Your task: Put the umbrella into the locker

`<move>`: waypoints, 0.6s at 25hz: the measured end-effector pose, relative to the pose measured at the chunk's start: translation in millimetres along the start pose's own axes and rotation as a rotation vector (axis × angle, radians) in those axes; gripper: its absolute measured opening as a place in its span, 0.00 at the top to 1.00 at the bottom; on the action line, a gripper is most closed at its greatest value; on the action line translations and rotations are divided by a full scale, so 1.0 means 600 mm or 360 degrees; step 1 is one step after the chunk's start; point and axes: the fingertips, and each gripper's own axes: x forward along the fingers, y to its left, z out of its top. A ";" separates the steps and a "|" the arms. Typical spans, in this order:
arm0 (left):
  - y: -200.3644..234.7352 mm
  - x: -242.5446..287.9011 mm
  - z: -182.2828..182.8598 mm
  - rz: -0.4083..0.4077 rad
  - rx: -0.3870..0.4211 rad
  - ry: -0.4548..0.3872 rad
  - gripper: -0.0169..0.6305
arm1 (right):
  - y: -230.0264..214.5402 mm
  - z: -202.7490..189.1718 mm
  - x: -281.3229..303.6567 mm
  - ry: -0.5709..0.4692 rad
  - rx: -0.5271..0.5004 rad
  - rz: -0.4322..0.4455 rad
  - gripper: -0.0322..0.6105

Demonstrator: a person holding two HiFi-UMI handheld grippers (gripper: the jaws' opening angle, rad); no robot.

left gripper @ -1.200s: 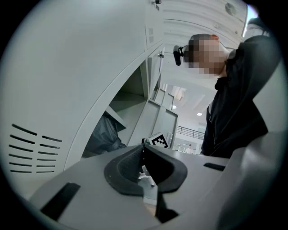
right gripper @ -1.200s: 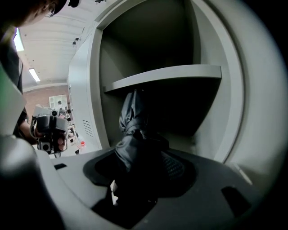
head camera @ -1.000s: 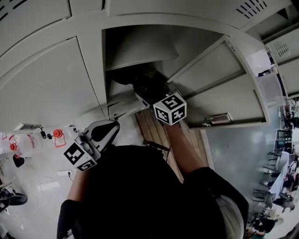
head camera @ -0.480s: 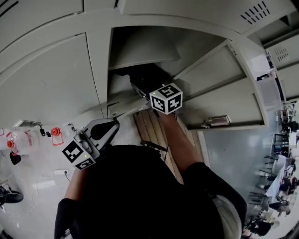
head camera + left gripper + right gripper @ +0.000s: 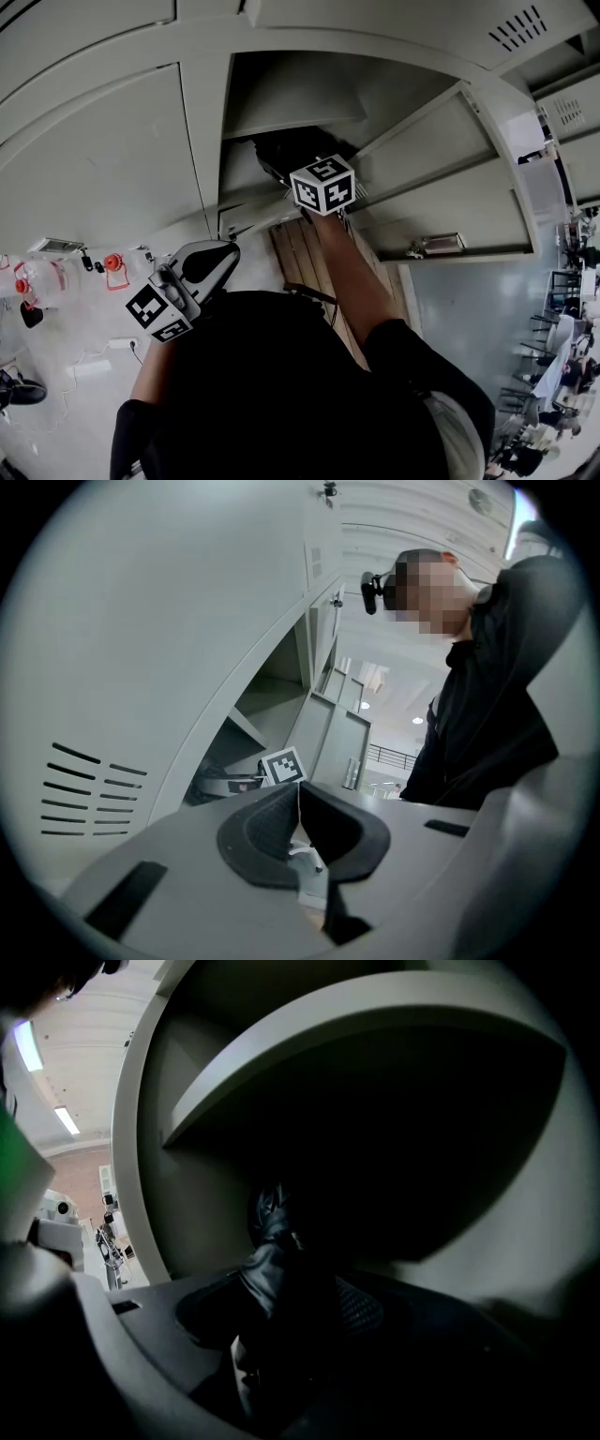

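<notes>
A black folded umbrella [image 5: 270,1241] sits between the jaws of my right gripper [image 5: 281,1309], which is shut on it. In the head view the right gripper's marker cube [image 5: 322,185] is at the mouth of the open locker compartment [image 5: 246,178]. The umbrella [image 5: 281,153] reaches into the dark space under the inner shelf [image 5: 291,103]. My left gripper [image 5: 217,257] hangs low by the person's body; its pads [image 5: 272,822] meet at the tips with nothing between them.
The locker's door [image 5: 441,178] stands swung open to the right. Closed locker doors [image 5: 94,159] fill the left side. A wooden board [image 5: 314,258] lies on the floor below the opening. Red small items [image 5: 112,264] sit on the floor at left.
My right gripper has moved up and left in the head view, deeper into the locker opening, with the umbrella in it. The left gripper has stayed where it was.
</notes>
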 end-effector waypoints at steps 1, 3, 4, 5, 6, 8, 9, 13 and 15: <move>0.000 -0.001 -0.001 0.0002 -0.0002 0.0001 0.95 | 0.000 0.000 0.003 0.0005 -0.0001 -0.0001 0.57; 0.001 -0.002 -0.003 0.0004 -0.0006 0.0002 0.95 | 0.000 0.000 0.009 0.0017 -0.0008 -0.0003 0.57; 0.001 -0.002 -0.003 0.0005 -0.0007 0.0002 0.95 | 0.001 0.000 0.011 0.0022 -0.0014 -0.0003 0.57; 0.001 -0.003 -0.003 0.0006 -0.0009 0.0000 0.95 | 0.001 0.000 0.014 0.0028 -0.0023 -0.0004 0.57; 0.002 -0.003 -0.002 0.0006 -0.0012 -0.0005 0.95 | 0.001 0.000 0.016 0.0034 -0.0035 -0.0006 0.57; 0.002 -0.004 0.001 0.0006 -0.0017 -0.0017 0.95 | 0.001 0.000 0.020 0.0048 -0.0052 -0.0010 0.57; 0.003 -0.004 0.002 0.0006 -0.0019 -0.0022 0.95 | 0.001 0.000 0.022 0.0052 -0.0057 -0.0009 0.57; 0.004 -0.006 0.003 0.0008 -0.0020 -0.0021 0.95 | 0.000 -0.006 0.031 0.0086 -0.0097 -0.0018 0.57; 0.004 -0.008 0.003 0.0011 -0.0023 -0.0022 0.95 | 0.000 -0.013 0.035 0.0105 -0.0099 -0.0016 0.57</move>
